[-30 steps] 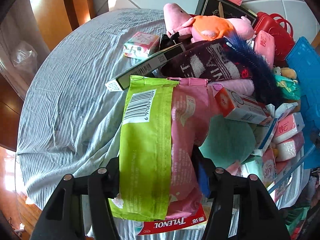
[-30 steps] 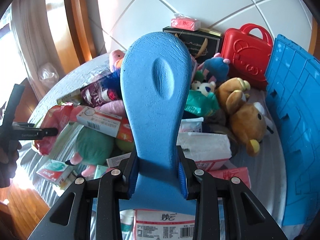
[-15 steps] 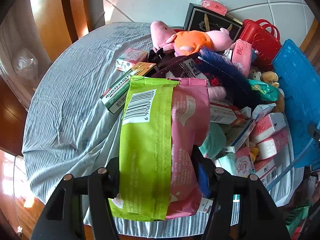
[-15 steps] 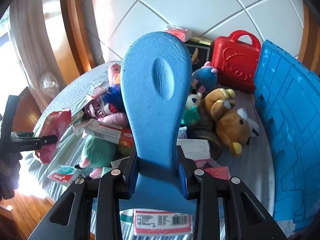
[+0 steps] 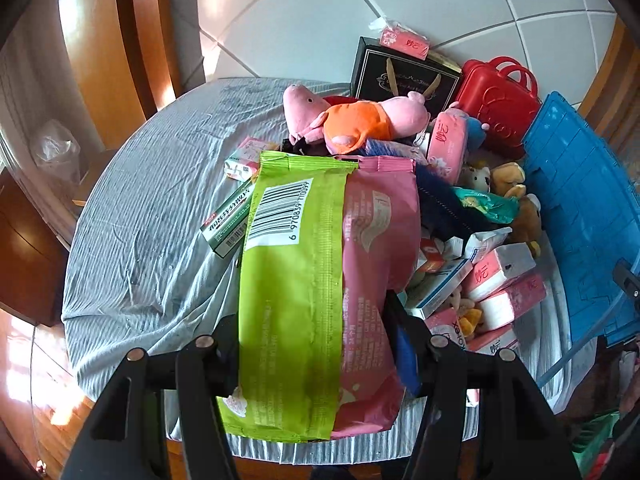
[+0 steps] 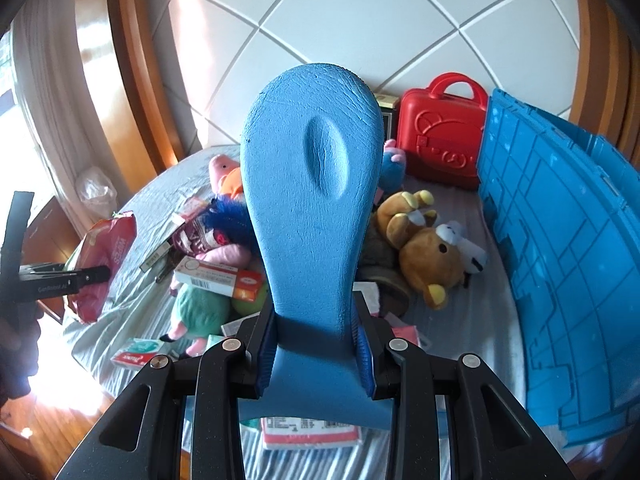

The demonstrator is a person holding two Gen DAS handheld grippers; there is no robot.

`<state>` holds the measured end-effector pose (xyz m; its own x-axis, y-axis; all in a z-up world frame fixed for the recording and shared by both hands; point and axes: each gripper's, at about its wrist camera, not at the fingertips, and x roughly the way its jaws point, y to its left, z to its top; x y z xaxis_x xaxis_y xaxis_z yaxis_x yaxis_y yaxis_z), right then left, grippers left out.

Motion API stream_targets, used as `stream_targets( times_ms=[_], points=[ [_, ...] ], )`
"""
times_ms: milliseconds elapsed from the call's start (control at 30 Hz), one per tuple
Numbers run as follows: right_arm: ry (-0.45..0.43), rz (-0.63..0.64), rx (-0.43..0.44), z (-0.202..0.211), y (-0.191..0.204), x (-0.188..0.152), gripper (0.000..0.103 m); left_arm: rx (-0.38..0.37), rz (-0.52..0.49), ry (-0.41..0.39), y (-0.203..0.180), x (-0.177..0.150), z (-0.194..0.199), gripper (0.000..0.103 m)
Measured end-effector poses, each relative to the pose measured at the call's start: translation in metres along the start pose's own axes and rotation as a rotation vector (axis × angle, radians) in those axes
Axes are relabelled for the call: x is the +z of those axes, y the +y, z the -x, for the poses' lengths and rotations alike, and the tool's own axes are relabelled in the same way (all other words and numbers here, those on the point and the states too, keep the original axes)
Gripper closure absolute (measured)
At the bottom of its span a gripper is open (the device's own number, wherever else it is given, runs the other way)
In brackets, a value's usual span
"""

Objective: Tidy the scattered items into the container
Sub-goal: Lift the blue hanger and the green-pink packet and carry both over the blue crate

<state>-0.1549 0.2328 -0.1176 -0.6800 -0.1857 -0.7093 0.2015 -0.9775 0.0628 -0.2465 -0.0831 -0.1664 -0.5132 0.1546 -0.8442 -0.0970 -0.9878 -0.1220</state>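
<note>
Two grippers [image 5: 316,344] [image 6: 316,344], each loaded

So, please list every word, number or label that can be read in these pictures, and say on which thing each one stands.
"6 970839 110099" under the barcode on the green and pink packet held in the left gripper.
"WIPES" on that packet's front, in the right wrist view.
"20" on the pink tissue pack.
Print on the green and white box, the black box and the red and white box is too small to read.
</note>
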Motion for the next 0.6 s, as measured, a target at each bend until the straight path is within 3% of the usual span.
stream_targets(
  times_ms=[600],
  points=[
    [-0.156,-0.004,0.013,0.103,-0.035,0.045,0.070,-0.063,-0.081,-0.114,-0.087,0.046,0.068,0.045]
  ],
)
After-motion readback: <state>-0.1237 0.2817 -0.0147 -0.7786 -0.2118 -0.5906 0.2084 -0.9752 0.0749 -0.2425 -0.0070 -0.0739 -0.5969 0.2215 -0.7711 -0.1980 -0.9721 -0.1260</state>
